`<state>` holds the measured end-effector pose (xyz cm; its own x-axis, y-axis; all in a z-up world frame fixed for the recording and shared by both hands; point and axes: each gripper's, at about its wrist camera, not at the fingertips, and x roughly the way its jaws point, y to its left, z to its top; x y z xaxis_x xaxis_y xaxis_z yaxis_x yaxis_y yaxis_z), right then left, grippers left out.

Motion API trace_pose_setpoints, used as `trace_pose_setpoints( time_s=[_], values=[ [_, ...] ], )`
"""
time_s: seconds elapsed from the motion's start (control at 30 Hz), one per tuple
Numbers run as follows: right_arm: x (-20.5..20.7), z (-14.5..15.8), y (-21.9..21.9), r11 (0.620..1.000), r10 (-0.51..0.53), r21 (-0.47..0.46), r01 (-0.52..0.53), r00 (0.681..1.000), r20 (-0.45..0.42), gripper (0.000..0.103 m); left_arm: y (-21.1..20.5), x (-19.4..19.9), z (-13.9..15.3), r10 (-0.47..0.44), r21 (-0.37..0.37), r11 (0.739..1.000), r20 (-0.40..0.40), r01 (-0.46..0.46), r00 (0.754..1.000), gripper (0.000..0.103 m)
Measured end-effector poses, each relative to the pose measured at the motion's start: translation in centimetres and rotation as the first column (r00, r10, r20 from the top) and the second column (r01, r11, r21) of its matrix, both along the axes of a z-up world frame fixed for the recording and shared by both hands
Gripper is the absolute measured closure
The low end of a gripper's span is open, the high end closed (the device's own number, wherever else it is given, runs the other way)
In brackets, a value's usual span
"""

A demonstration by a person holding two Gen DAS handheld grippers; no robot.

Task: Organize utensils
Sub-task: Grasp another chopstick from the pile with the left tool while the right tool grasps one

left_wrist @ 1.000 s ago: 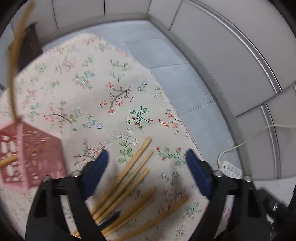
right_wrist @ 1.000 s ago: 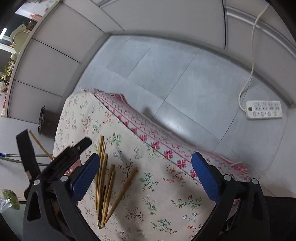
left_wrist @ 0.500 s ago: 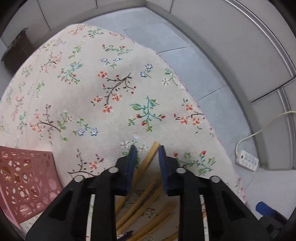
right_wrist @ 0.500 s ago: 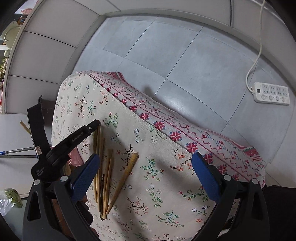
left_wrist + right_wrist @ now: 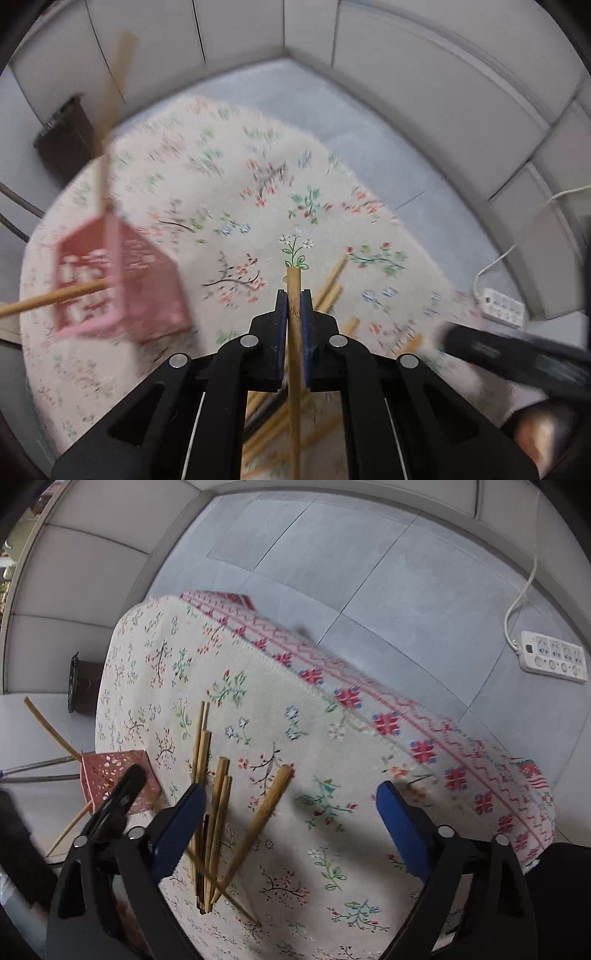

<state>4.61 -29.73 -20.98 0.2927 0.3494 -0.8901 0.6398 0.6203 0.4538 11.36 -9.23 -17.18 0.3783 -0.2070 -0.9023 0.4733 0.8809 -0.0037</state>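
Chopstick (image 5: 294, 295) pinched in left tool (image 5: 294, 300), seemingly.

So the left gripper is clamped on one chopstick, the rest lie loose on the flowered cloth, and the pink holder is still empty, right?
Not quite. The pink holder is not empty: the left wrist view shows chopsticks already sticking out of it. The rest holds: the left gripper is clamped on one chopstick, and others lie loose on the flowered cloth.

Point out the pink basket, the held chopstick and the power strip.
Pink basket (image 5: 110, 280): left wrist view, front wall.
Held chopstick (image 5: 294, 284): left wrist view, tip above the pads.
Power strip (image 5: 553, 656): right wrist view, middle of its top face.
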Motion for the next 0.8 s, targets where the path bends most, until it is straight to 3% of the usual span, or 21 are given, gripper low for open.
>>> trace_pose_setpoints(
  time_s=[0.13, 0.23, 0.3, 0.47, 0.53, 0.63, 0.8],
  values=[
    [1.5, -1.5, 2.7, 0.999, 0.043, -0.016, -0.044, 0.998, -0.043, 0.044, 2.5, -4.1, 3.5, 0.002, -0.05, 0.999, 0.077, 0.001, 0.997, 0.096],
    [2.3, -1.9, 4.0, 0.998, 0.022, -0.062, -0.026, 0.998, -0.056, 0.048, 4.4, -6.4, 5.9, 0.005, -0.09, 0.996, 0.128, 0.006, 0.992, 0.096],
    [3.0, -2.3, 5.0, 0.996, 0.039, -0.075, -0.043, 0.997, -0.063, 0.06, 4.7, -7.3, 7.3, 0.012, -0.116, 0.993, 0.153, 0.006, 0.988, 0.096],
    [3.7, -1.8, 7.4, 0.959, 0.084, -0.263, -0.103, 0.993, -0.081, 0.068, 6.1, -9.0, 9.5, 0.03, -0.173, 0.985, 0.204, 0.006, 0.979, 0.096],
    [3.5, -1.8, 7.9, 0.935, 0.095, -0.336, -0.116, 0.992, -0.077, 0.084, 6.2, -9.1, 9.9, 0.038, -0.186, 0.983, 0.216, 0.003, 0.976, 0.096],
    [3.1, -1.6, 7.5, 0.926, 0.128, -0.352, -0.136, 0.991, -0.046, 0.09, 7.1, -9.5, 10.6, 0.053, -0.205, 0.979, 0.223, -0.006, 0.973, 0.096],
    [1.9, -1.1, 5.1, 0.966, 0.127, -0.232, -0.113, 0.991, 0.047, 0.095, 8.6, -10.4, 11.8, 0.071, -0.235, 0.972, 0.241, -0.013, 0.968, 0.096]
  ],
)
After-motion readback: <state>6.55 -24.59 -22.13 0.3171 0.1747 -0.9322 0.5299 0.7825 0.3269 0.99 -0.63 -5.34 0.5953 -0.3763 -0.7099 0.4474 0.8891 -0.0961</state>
